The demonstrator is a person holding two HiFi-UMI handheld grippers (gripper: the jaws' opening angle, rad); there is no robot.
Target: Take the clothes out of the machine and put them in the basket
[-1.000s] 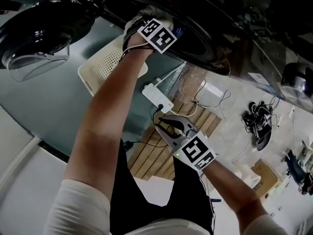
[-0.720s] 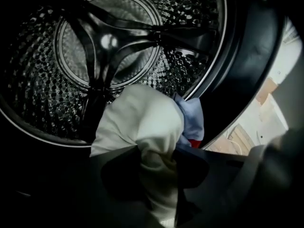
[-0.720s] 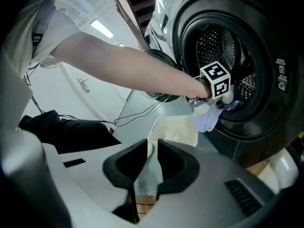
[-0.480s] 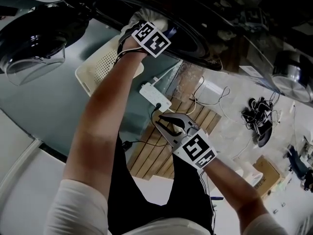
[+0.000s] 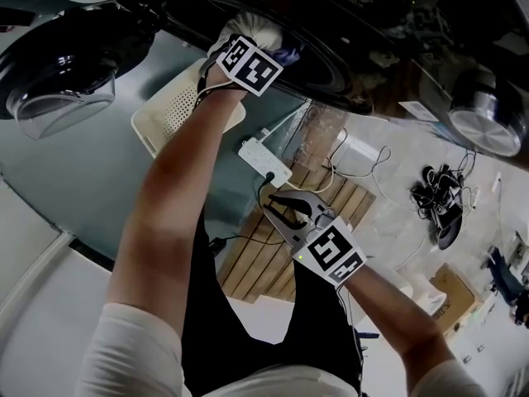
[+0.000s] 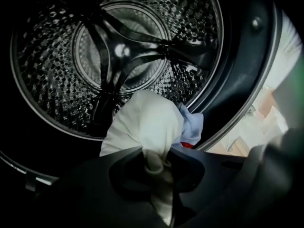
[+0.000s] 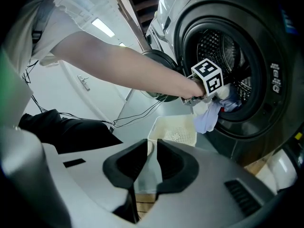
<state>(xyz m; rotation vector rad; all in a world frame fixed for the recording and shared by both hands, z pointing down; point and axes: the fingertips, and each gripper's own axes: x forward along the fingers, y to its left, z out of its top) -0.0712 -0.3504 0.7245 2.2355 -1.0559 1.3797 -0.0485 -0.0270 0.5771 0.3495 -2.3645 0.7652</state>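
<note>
My left gripper [image 6: 154, 158] is inside the mouth of the washing machine [image 7: 223, 56], and its jaws are closing with the pads pinching a fold of a white cloth [image 6: 142, 122]. Behind that cloth lies a pale blue garment [image 6: 192, 127], which also hangs over the door rim [image 7: 206, 120]. The steel drum [image 6: 118, 51] behind them looks bare. From the head view, the left gripper's marker cube [image 5: 248, 63] sits just under the bunched white cloth [image 5: 260, 30]. My right gripper [image 5: 268, 205] hangs lower, away from the machine, open by a narrow gap and holding nothing.
A cream perforated basket [image 5: 169, 114] stands on the floor below the machine's mouth, also in the right gripper view [image 7: 173, 129]. The round glass door [image 5: 58, 64] is swung open at the left. A white power strip [image 5: 264, 162], cables, wooden slats [image 5: 273, 246] and shoes [image 5: 438, 205] lie nearby.
The left hand has edged slightly left at the machine's mouth, and more white cloth shows above its marker cube. The right gripper has stayed where it was.
</note>
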